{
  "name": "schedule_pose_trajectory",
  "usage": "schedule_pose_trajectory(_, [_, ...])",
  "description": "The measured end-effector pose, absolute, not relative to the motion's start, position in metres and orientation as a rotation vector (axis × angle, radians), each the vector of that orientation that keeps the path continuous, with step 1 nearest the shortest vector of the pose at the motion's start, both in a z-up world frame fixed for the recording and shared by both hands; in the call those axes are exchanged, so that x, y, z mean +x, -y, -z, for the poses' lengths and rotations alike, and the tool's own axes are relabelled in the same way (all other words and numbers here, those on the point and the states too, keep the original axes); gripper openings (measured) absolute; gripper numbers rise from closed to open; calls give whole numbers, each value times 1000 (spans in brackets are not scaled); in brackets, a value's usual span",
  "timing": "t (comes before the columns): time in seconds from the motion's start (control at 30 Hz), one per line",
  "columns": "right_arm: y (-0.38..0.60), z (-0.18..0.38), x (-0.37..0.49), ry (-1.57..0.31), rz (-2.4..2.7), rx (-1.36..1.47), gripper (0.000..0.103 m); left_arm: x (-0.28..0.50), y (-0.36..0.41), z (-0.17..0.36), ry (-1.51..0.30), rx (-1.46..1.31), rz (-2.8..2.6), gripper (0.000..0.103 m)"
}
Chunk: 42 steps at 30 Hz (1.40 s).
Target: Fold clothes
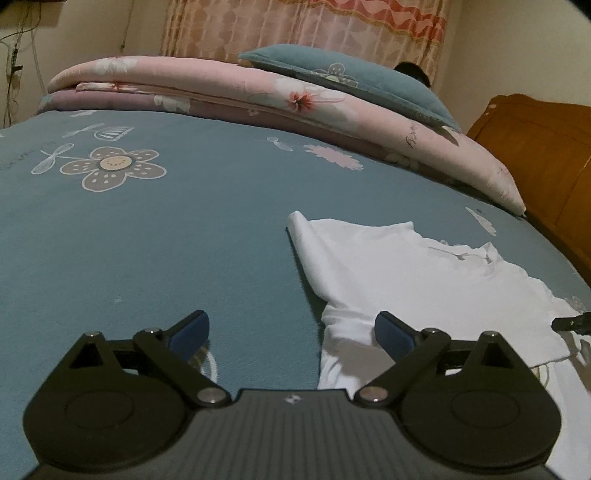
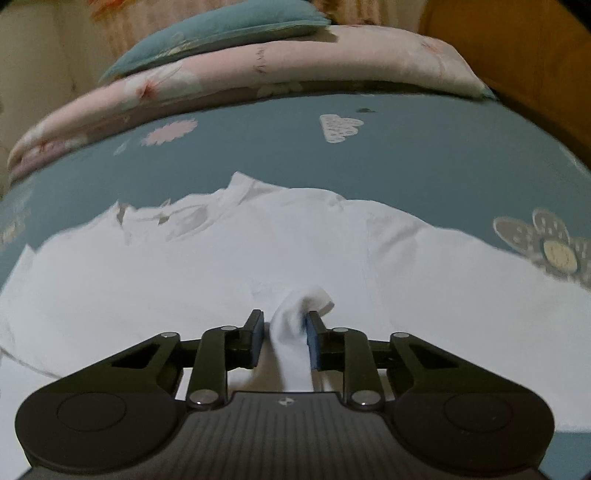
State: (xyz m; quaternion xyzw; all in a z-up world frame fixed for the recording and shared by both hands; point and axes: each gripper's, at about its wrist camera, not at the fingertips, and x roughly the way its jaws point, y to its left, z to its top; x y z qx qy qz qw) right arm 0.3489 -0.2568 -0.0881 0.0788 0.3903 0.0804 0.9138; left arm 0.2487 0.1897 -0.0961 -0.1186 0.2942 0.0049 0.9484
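Pink quilt [image 1: 258, 96] beyond white shirt [image 2: 221, 258]

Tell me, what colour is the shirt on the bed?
White. The shirt shows best in the right wrist view.

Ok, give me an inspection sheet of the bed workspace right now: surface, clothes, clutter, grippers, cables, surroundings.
Surface: blue-grey flower-print bedsheet, mostly smooth.
Job's things: white cotton T-shirt spread out, one edge turned over, a bunch of cloth raised.
Clutter: folded pink floral quilt with teal flower pillow on top, at the far side.
Grippers: left gripper jaws open, nothing between them; right gripper jaws around the raised bunch, with a gap at one pad.
Cables: thin wires hanging on the far wall.
Surroundings: pink patterned curtain, brown wooden headboard.
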Motion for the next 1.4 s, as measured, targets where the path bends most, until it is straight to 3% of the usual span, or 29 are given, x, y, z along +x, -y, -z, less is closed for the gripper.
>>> schedule_pose_trajectory(0.1, [258,92,349,-799,-188,170,38,249,-192,97,-599,-244,-31,96])
schedule_pose_trajectory(0.2, [251,88,346,-800,-189,125,16,248,-197,95,-586,-257,-65,96])
schedule_pose_trajectory(0.33, [246,74,340,-776,-183,75,15,246,-208,94,-577,-299,-126,96])
schedule_pose_trajectory(0.53, [244,75,341,-830,-117,-1,28,248,-217,96,-603,-295,-216,96])
schedule_pose_trajectory(0.77, [210,37,327,-754,-190,-60,30,246,-218,94,-641,-287,-48,96])
schedule_pose_trajectory(0.87, [182,25,322,-722,-257,-105,38,249,-202,98,-672,-186,7,96])
schedule_pose_trajectory(1.2, [113,13,304,-660,-433,-147,39,267,-177,109,-647,-68,-127,97])
schedule_pose_trajectory(1.4, [83,18,306,-664,-473,-198,38,257,-169,105,-721,-82,-243,97])
